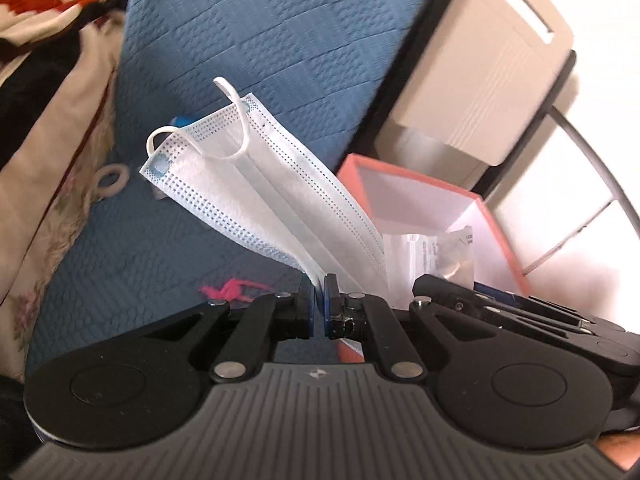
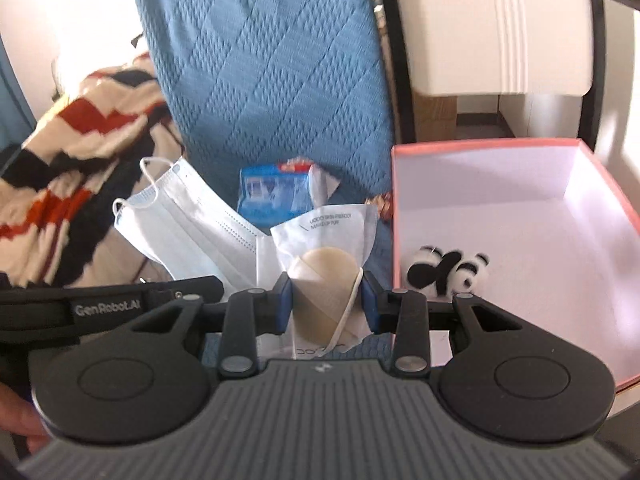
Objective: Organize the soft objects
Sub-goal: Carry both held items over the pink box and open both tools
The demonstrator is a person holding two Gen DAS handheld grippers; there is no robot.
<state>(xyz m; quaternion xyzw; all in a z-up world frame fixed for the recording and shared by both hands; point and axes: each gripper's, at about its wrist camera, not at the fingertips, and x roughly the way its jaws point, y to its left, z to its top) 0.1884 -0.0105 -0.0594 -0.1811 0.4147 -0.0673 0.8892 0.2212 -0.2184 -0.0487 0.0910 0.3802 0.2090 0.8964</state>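
A blue quilted cover (image 2: pixel 264 80) spreads over the surface, which looks like a bed or couch, running up toward twelve o'clock in both views. At nine to ten o'clock lies a striped knit blanket (image 2: pixel 80 132) in red, cream and black. Bright, washed-out light fills the room beyond, where a pale cabinet or appliance (image 1: pixel 492 72) stands at one to two o'clock behind a dark curved bar.

The pink-edged white box (image 2: pixel 520 208) sits at three o'clock in the right wrist view, with a small black-and-white panda plush (image 2: pixel 444 270) inside near its near-left corner. A blue packet (image 2: pixel 276 194) lies on the cover at twelve o'clock, just beside the box. In the left wrist view a small white ring (image 1: pixel 112 178) rests at nine o'clock and a scrap of pink yarn (image 1: pixel 230 290) lies close to the jaws.

The left gripper (image 1: pixel 320 300) has its jaws pressed together on a corner of a pale blue face mask (image 1: pixel 256 184), which stands up and blocks part of the box. The right gripper (image 2: pixel 326 304) pinches a packaged makeup puff (image 2: pixel 324 276) between partly spread jaws.
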